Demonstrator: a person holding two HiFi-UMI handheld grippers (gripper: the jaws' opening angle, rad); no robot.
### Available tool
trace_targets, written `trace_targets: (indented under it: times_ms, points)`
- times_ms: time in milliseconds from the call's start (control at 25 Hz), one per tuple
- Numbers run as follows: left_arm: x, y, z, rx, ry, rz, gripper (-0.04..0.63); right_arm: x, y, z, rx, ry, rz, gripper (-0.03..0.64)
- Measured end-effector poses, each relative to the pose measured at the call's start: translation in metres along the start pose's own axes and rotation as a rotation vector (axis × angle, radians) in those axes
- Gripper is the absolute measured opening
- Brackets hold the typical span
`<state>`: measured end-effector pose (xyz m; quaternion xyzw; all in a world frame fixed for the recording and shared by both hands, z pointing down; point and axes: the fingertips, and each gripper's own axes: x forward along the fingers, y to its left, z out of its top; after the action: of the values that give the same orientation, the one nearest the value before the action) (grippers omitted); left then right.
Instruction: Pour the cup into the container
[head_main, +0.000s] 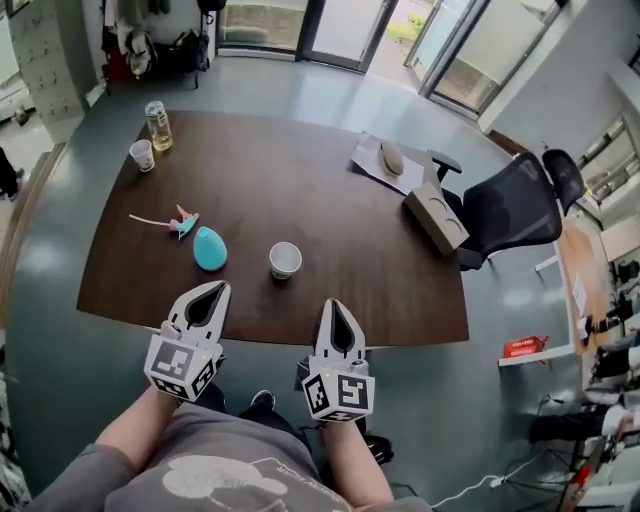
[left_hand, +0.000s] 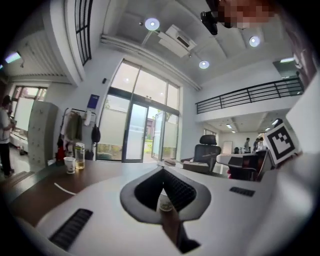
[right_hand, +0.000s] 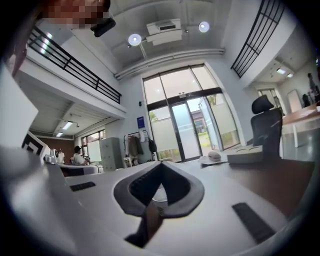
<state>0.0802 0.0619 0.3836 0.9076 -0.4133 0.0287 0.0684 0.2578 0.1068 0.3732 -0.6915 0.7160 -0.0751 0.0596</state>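
Observation:
A white paper cup (head_main: 285, 260) stands upright near the table's front middle. Through the jaw window it shows in the left gripper view (left_hand: 165, 202) and in the right gripper view (right_hand: 159, 195). A second paper cup (head_main: 143, 155) (left_hand: 69, 164) and a clear jar of yellowish liquid (head_main: 158, 125) (left_hand: 80, 155) stand at the far left corner. My left gripper (head_main: 218, 288) (left_hand: 162, 170) hovers at the front edge, shut and empty, short of the near cup. My right gripper (head_main: 333, 304) (right_hand: 161, 164) is beside it, also shut on nothing.
The brown table (head_main: 330, 220) also carries a teal egg-shaped object (head_main: 209, 248), a small pink-and-teal item (head_main: 181, 222), a cardboard box (head_main: 436, 218) and a sheet of paper with a grey lump (head_main: 390, 158). A black office chair (head_main: 515, 205) stands at the right.

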Motion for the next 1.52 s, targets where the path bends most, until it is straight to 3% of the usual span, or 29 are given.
trace_targets:
  times_ms: [200,440,600,1120,1520]
  points:
    - [-0.033,0.037,-0.014,-0.038,0.02,0.154,0.008,0.028,0.032,-0.011,0.018,0.035,0.108,-0.012]
    - [-0.033,0.066,-0.02,-0.059,0.02,0.2,0.008,0.048,0.051,-0.023,0.007,0.075,0.127,-0.012]
    - [-0.02,0.08,-0.027,-0.063,0.04,0.171,0.008,0.058,0.05,-0.034,-0.02,0.086,0.06,-0.012]
    - [0.03,0.079,-0.054,-0.077,0.095,-0.053,0.008,0.078,0.062,-0.062,-0.11,0.112,-0.063,-0.012]
    - [0.062,0.082,-0.068,-0.102,0.14,-0.072,0.008,0.096,0.055,-0.094,-0.124,0.193,-0.017,0.145]
